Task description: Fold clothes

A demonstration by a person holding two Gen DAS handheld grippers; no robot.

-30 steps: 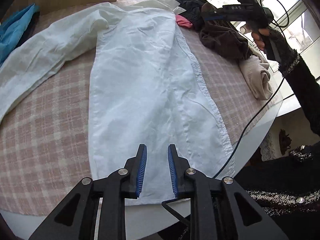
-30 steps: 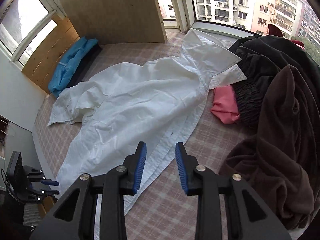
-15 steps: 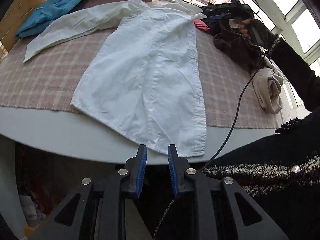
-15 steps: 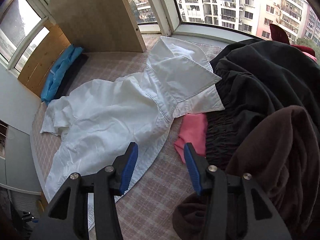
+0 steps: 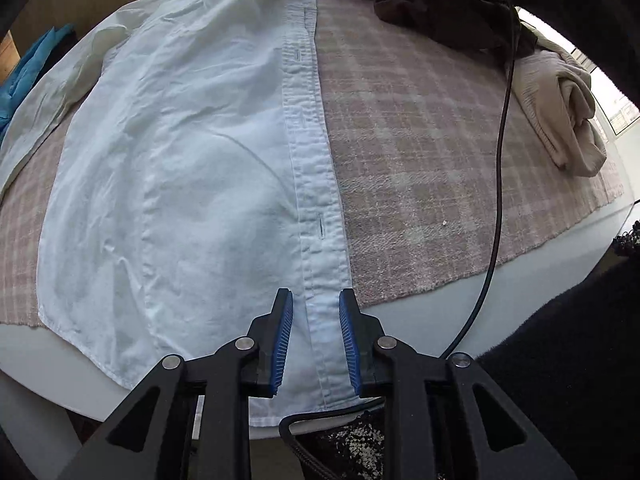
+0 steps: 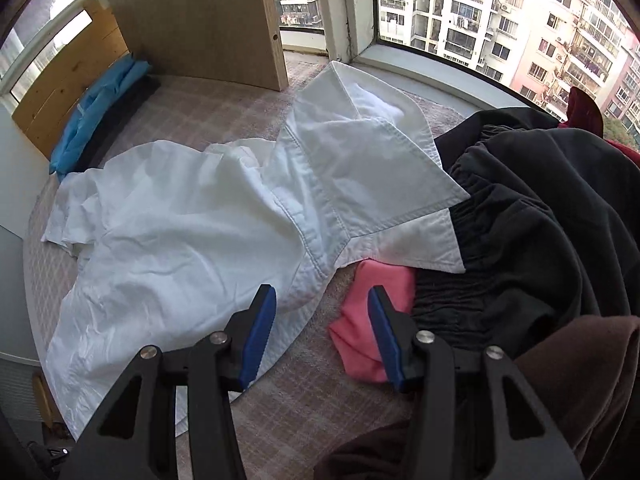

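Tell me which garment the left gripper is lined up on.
The white shirt: its buttonhole strip runs between the open left gripper, unlike the piled dark clothes.

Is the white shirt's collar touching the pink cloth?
Touching. The right wrist view shows the white shirt's collar lying over the pink cloth's top edge.

Cloth cover: pink-and-beige checked woven cloth (image 5: 420,152) spread over the table.
Table: white round-edged top (image 5: 532,268), bare along its near rim.
Cable: thin black cord (image 5: 500,152) running across the checked cloth and over the rim.
Boards: pale wooden panel (image 6: 192,16) standing upright by the window, slatted pine board (image 6: 68,80) left of it.
Outside: multi-storey apartment blocks (image 6: 500,20) beyond the glass.
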